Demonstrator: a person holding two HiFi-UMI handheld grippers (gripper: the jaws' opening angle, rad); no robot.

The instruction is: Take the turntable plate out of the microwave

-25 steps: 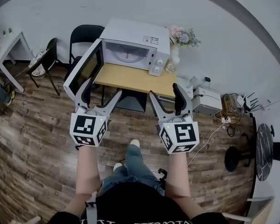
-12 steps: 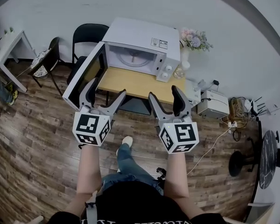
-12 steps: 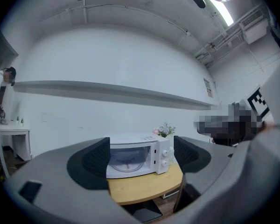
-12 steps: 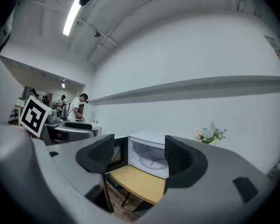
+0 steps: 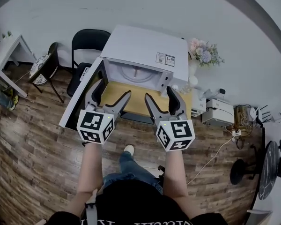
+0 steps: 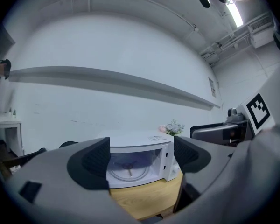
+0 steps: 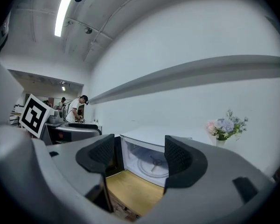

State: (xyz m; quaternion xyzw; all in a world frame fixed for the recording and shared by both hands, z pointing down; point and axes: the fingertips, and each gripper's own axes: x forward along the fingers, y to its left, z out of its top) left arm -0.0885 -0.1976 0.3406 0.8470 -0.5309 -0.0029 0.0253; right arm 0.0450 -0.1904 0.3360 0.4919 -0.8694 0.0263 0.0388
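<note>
White microwave (image 5: 147, 48) holds 1 turntable plate (image 5: 136, 72), perhaps glass; left claw (image 5: 112, 89), right claw (image 5: 159, 93): 2 gaping empty.

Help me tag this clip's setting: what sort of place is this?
Likely an office or lab room, not a home kitchen: the microwave sits on a small wooden table by a black chair, with bare ceiling pipes overhead.

The left gripper (image 5: 111, 92) and right gripper (image 5: 160, 94) are pointing to 12 o'clock side by side, jaws gaping wide and gripping nothing, forearms (image 5: 90, 168) stretching straight ahead
</note>
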